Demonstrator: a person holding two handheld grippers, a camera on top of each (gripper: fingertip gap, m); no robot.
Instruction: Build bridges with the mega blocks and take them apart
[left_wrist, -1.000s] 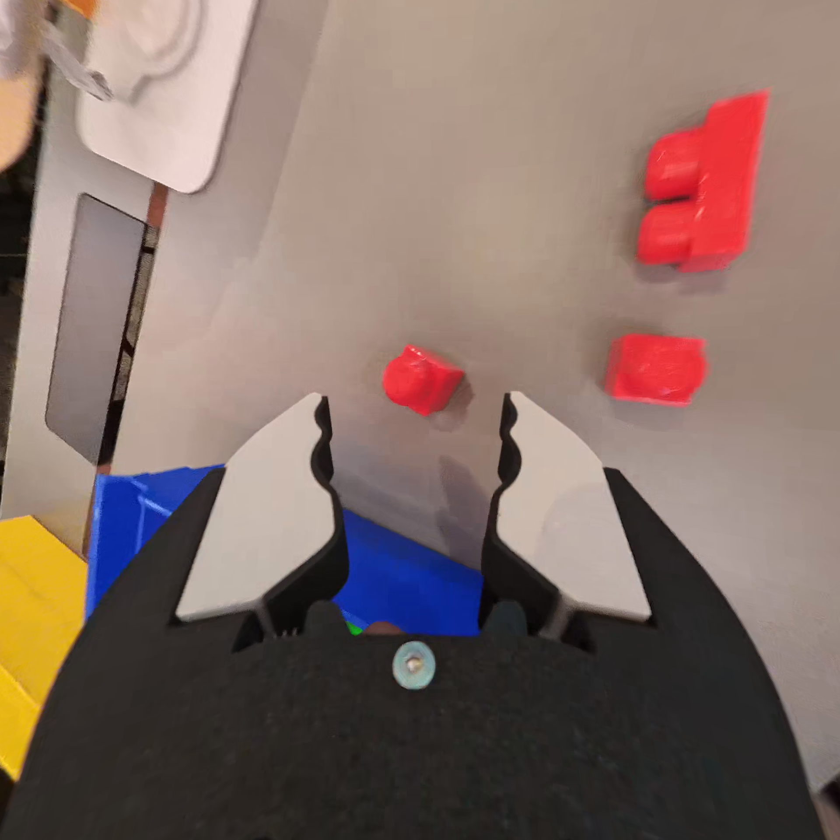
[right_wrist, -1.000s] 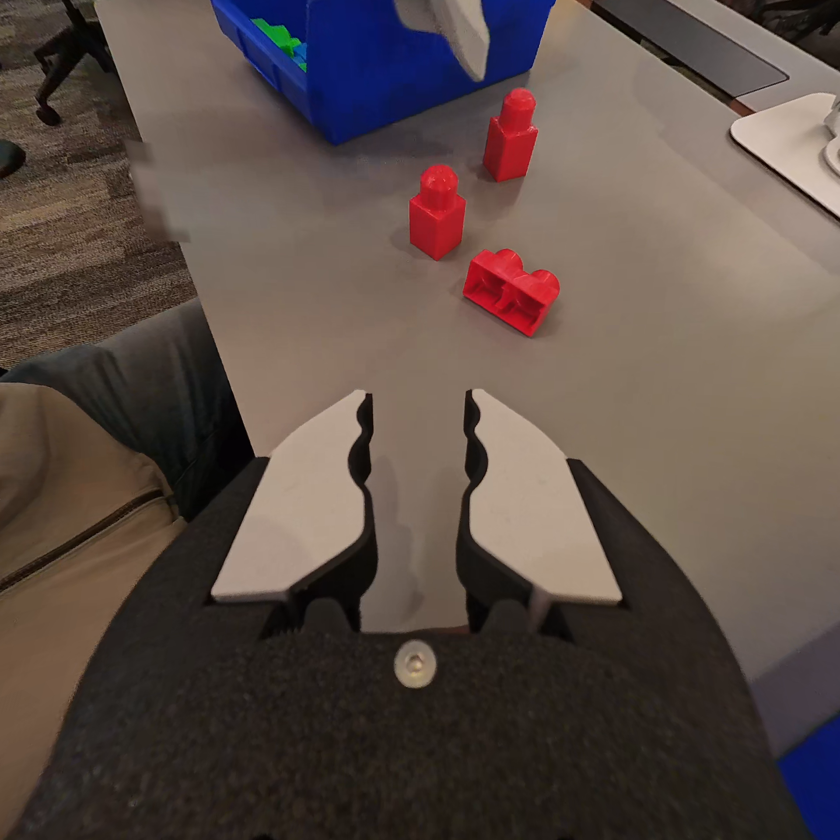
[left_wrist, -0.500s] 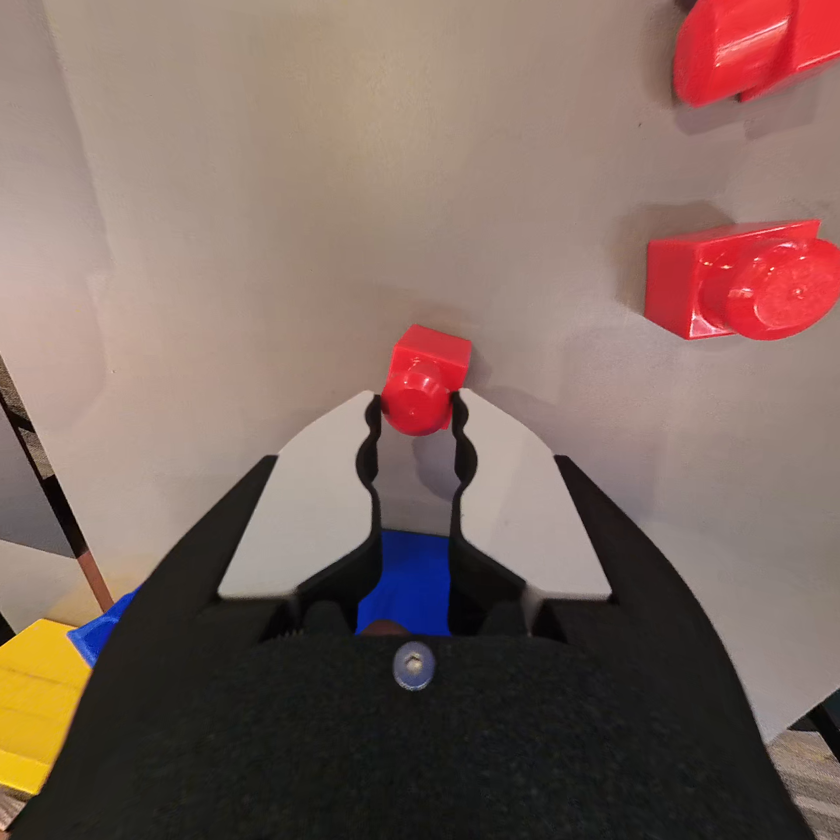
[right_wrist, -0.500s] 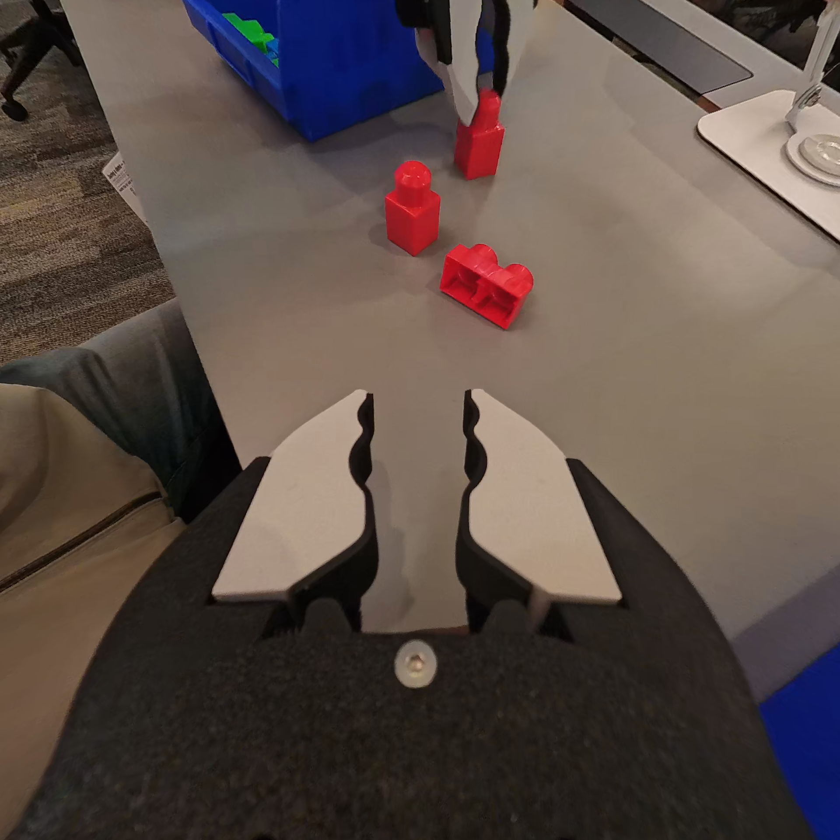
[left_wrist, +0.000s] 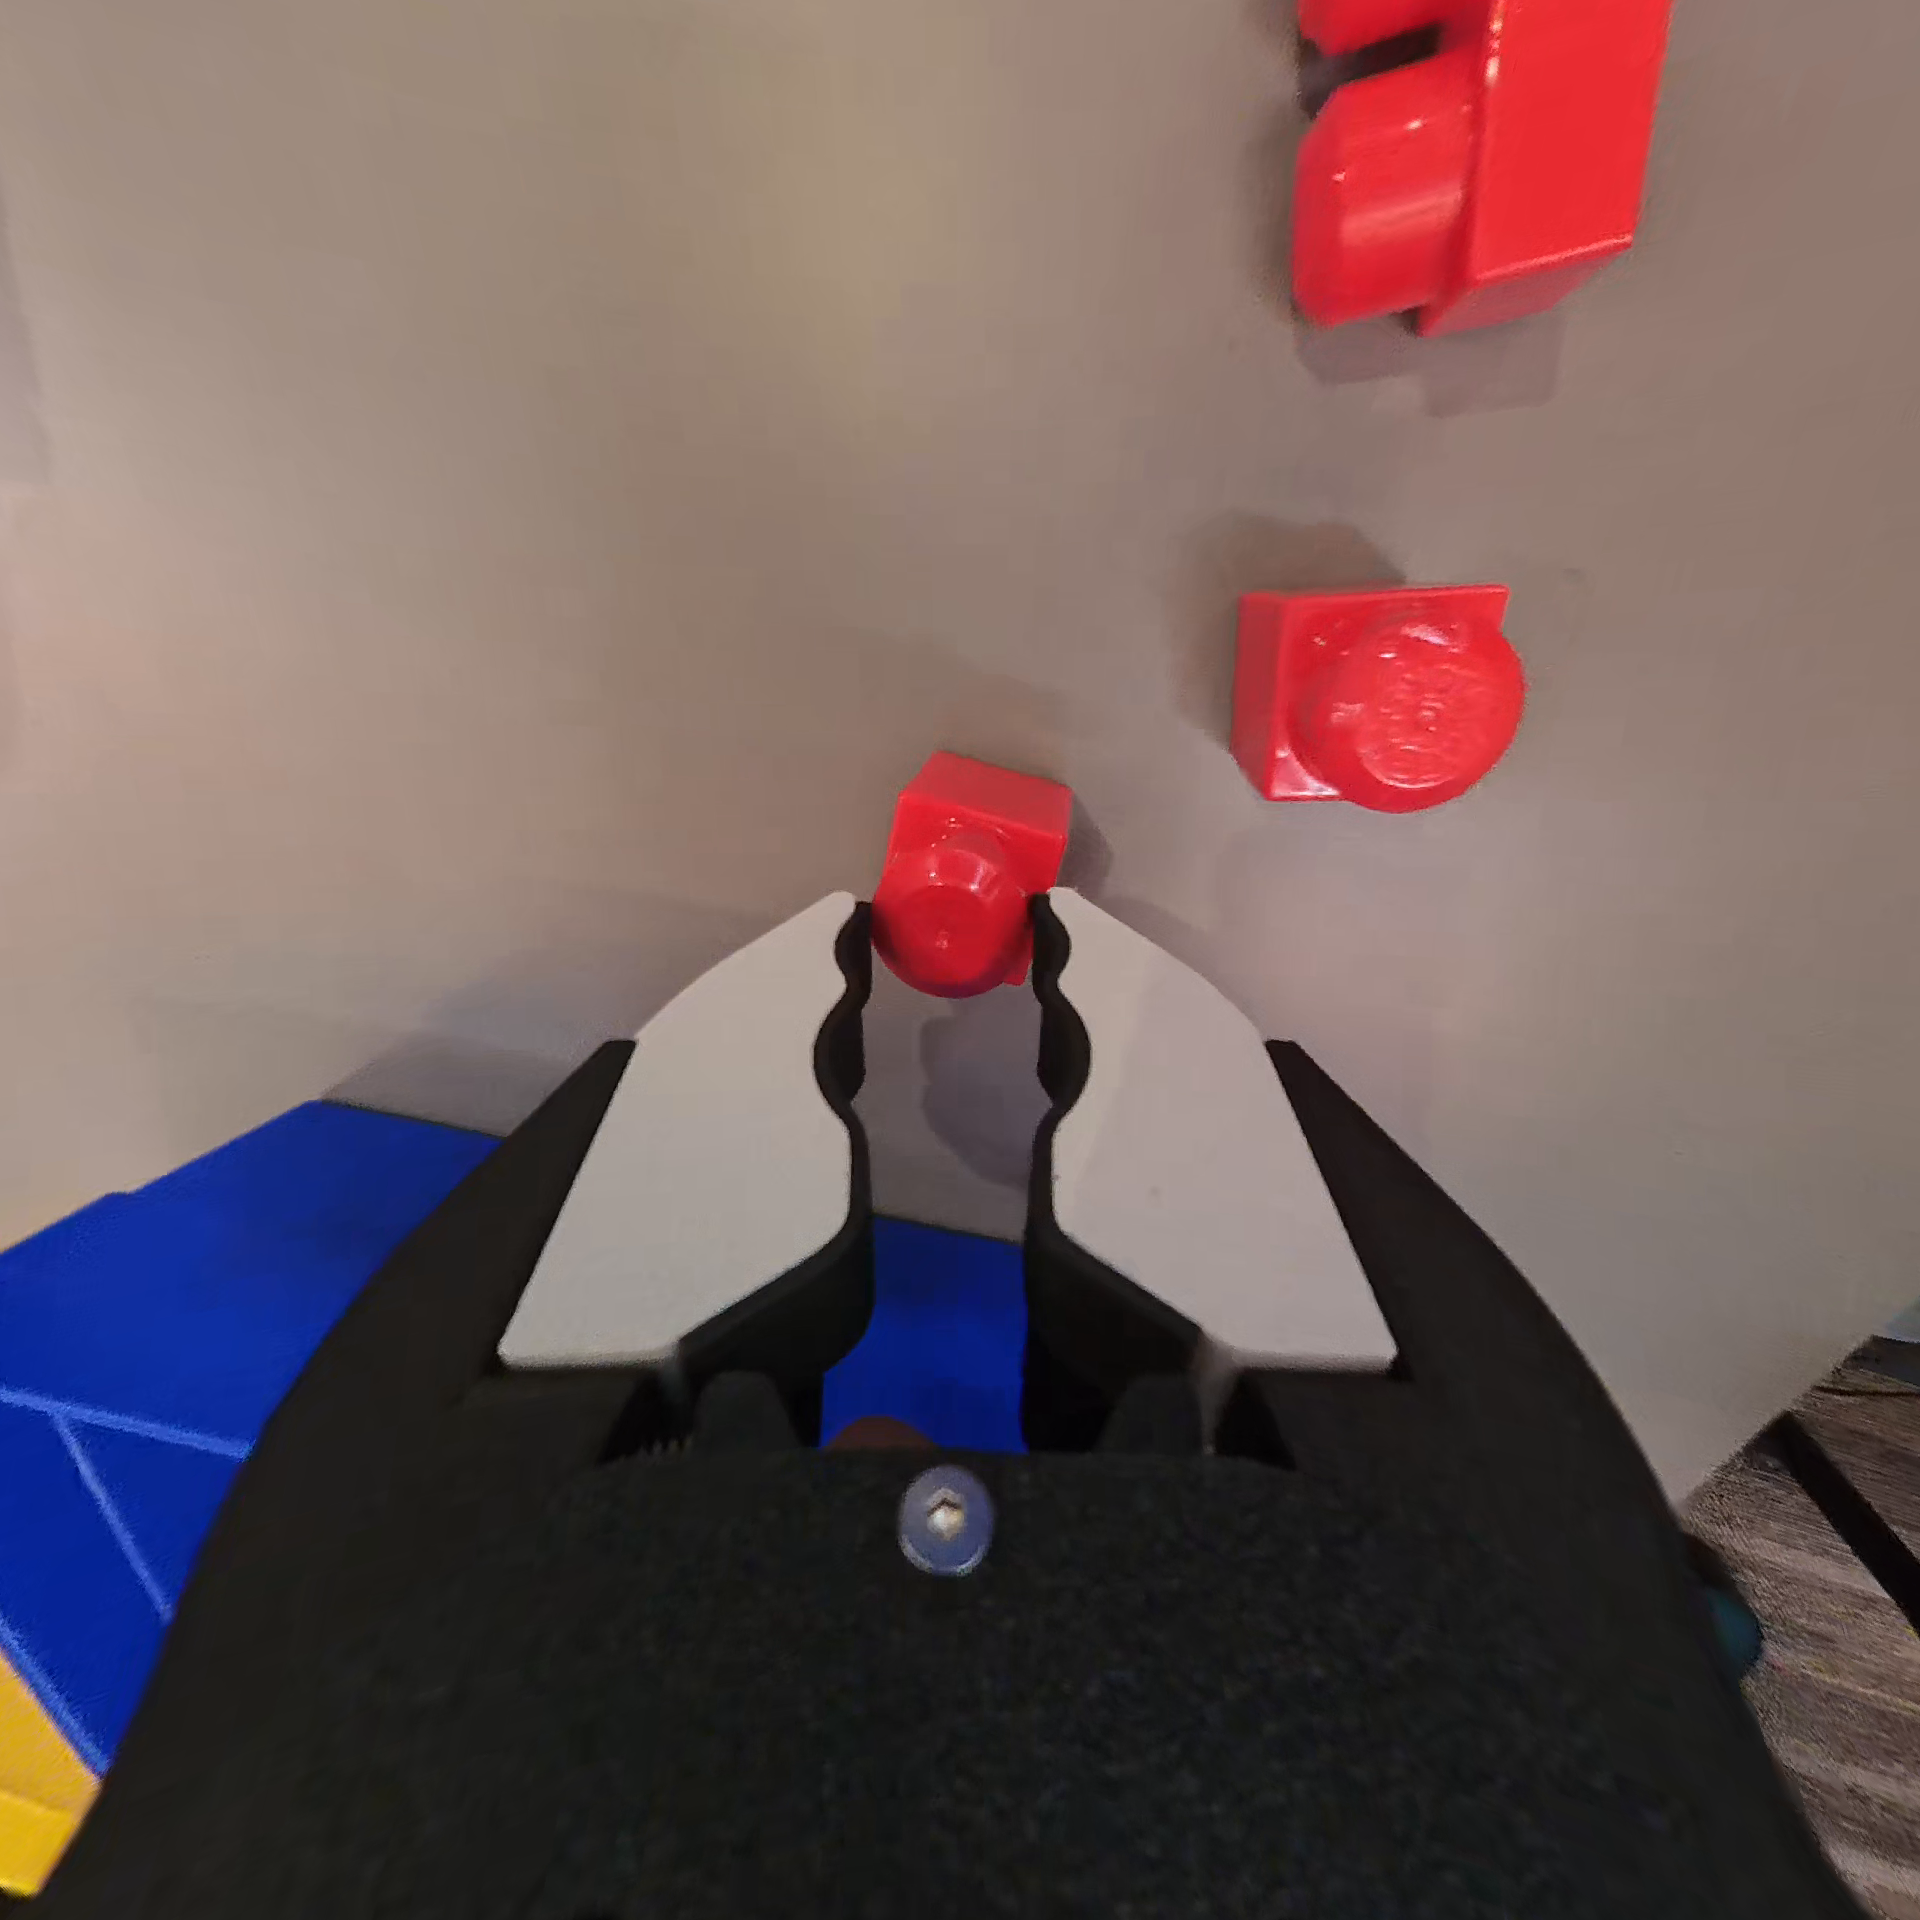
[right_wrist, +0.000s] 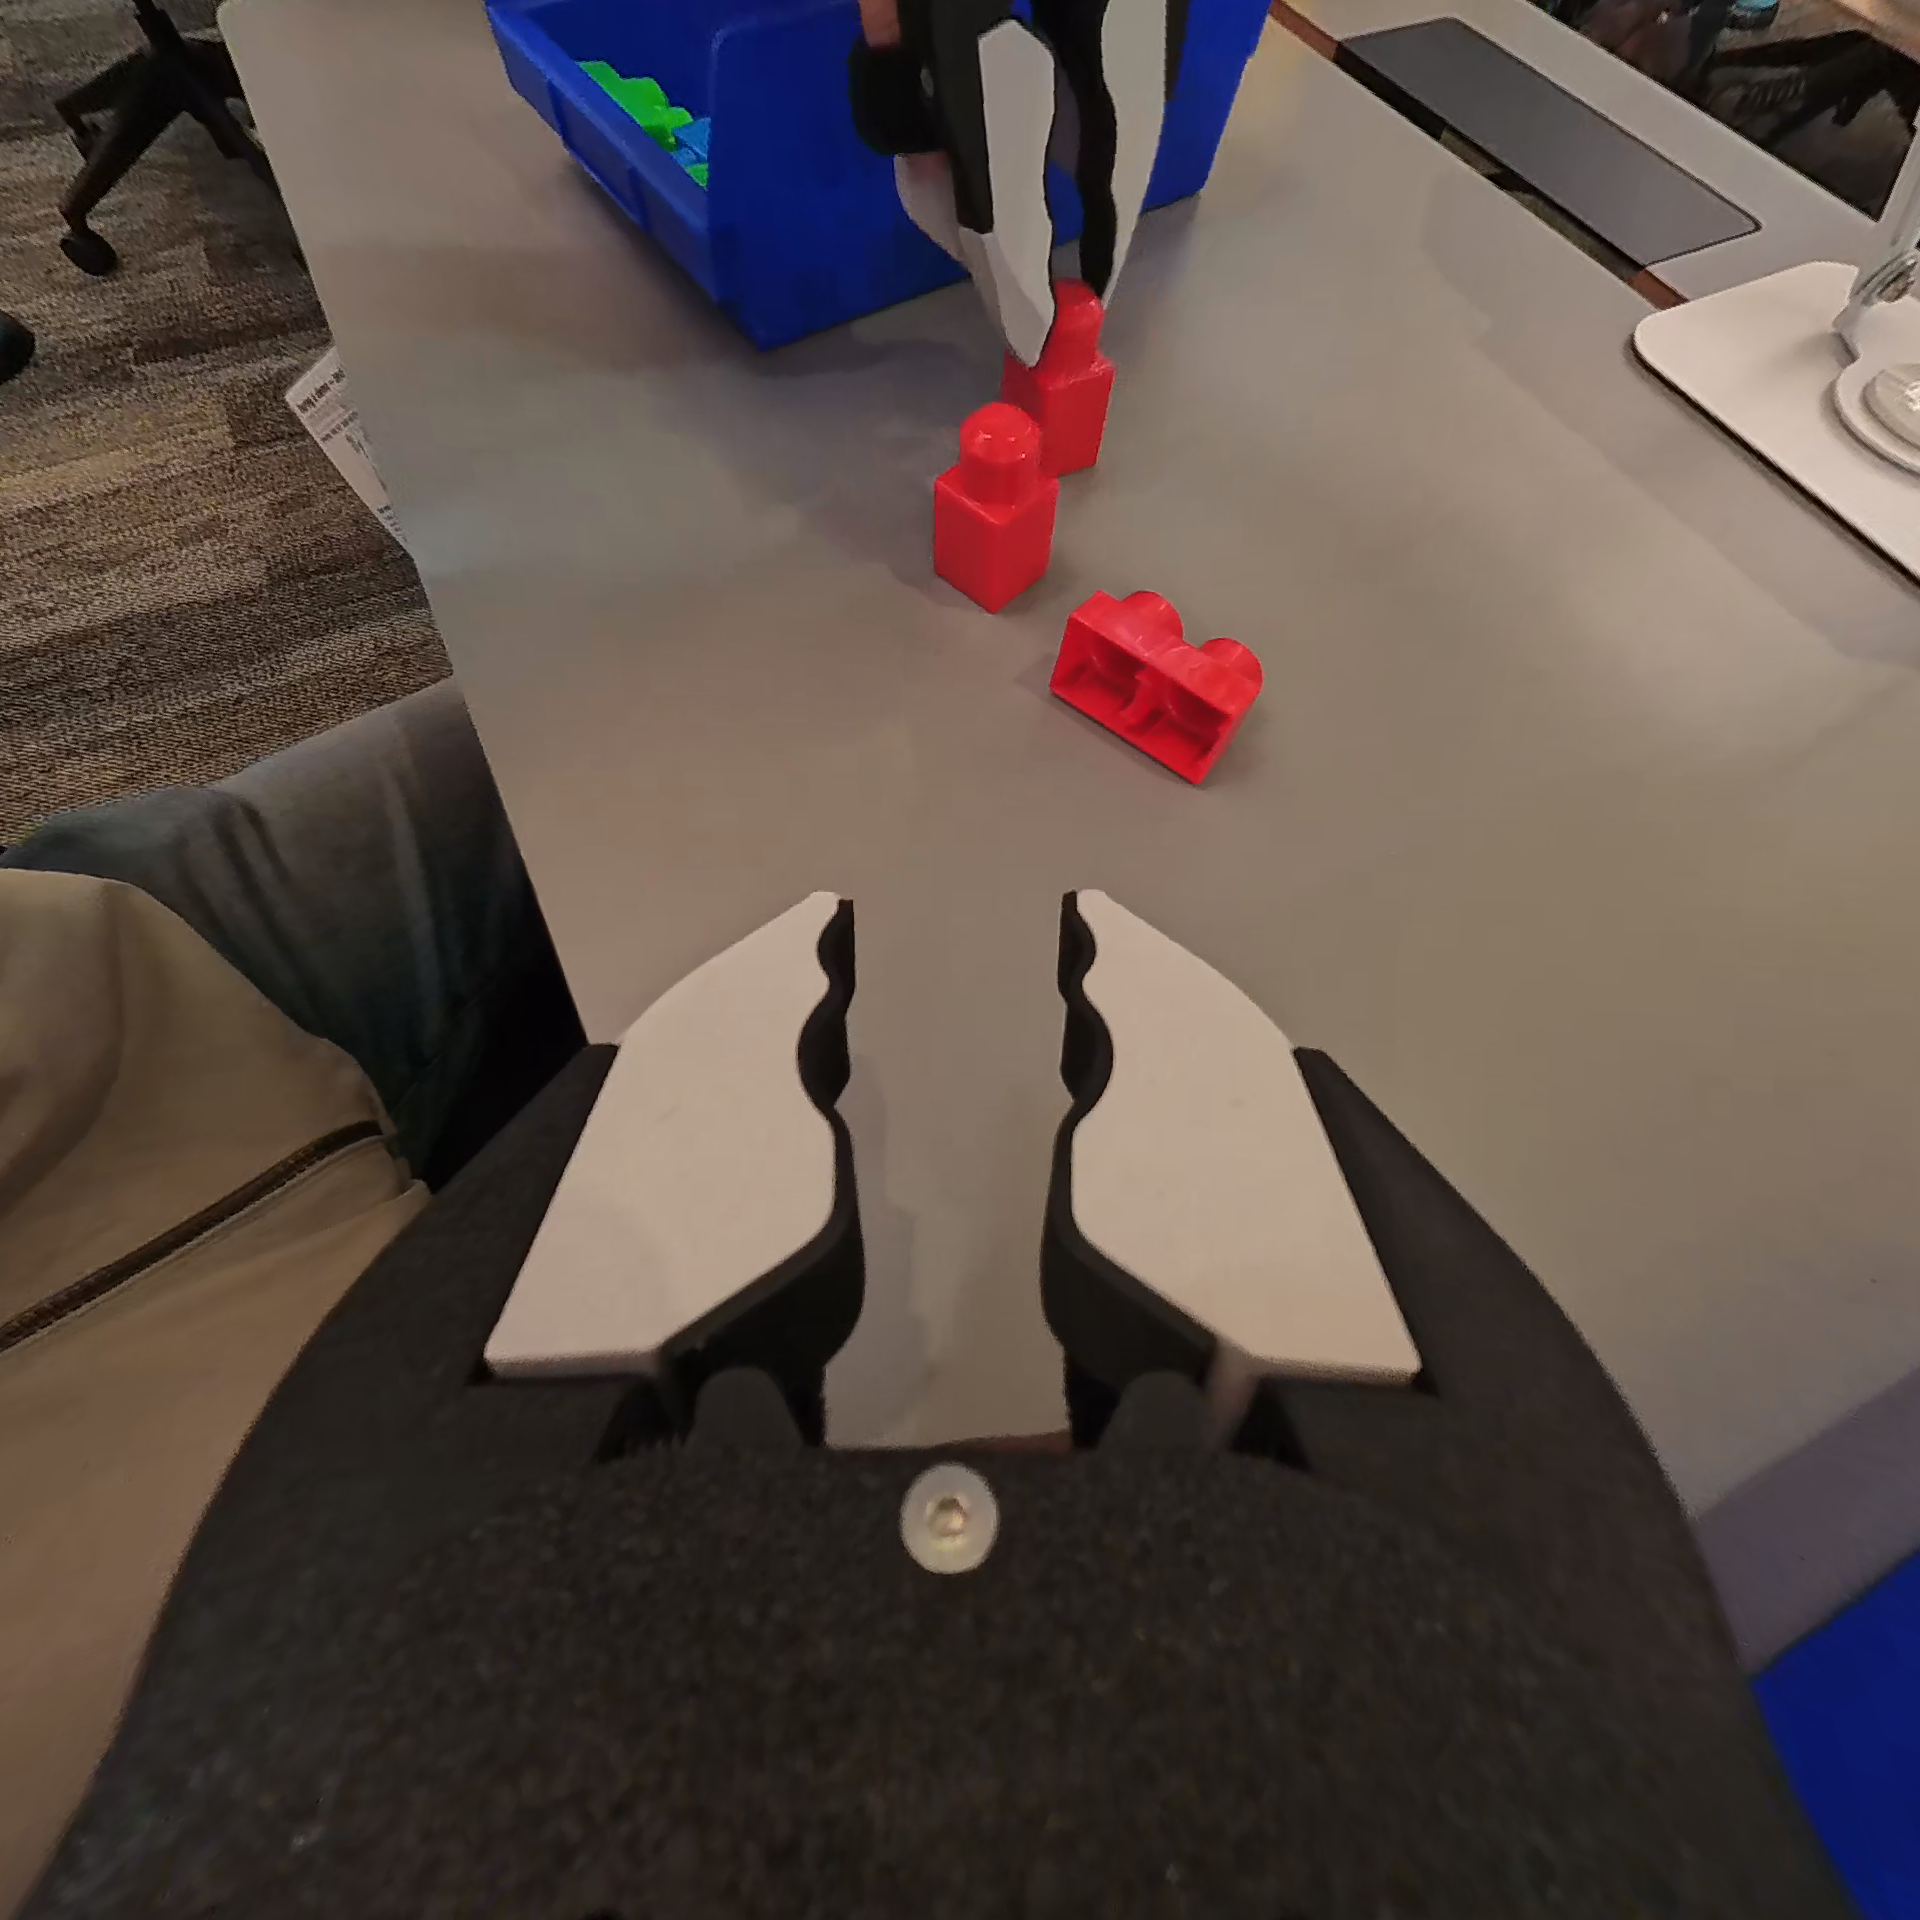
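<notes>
Left gripper (left_wrist: 948, 906) clamped on stud of single-stud red block (left_wrist: 971, 873) standing on grey table (left_wrist: 623, 468), just beside blue bin (right_wrist: 790, 208). Second single-stud block (right_wrist: 992, 509) close by, then two-stud block (right_wrist: 1158, 686) on its side. Right gripper (right_wrist: 956, 914) apart, empty, well short of all three.

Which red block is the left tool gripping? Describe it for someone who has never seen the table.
Start at the blue bin on the grey table. Three red blocks lie before it; the single-stud block nearest the bin is the one. Only it has the left tool closed on its stud.
</notes>
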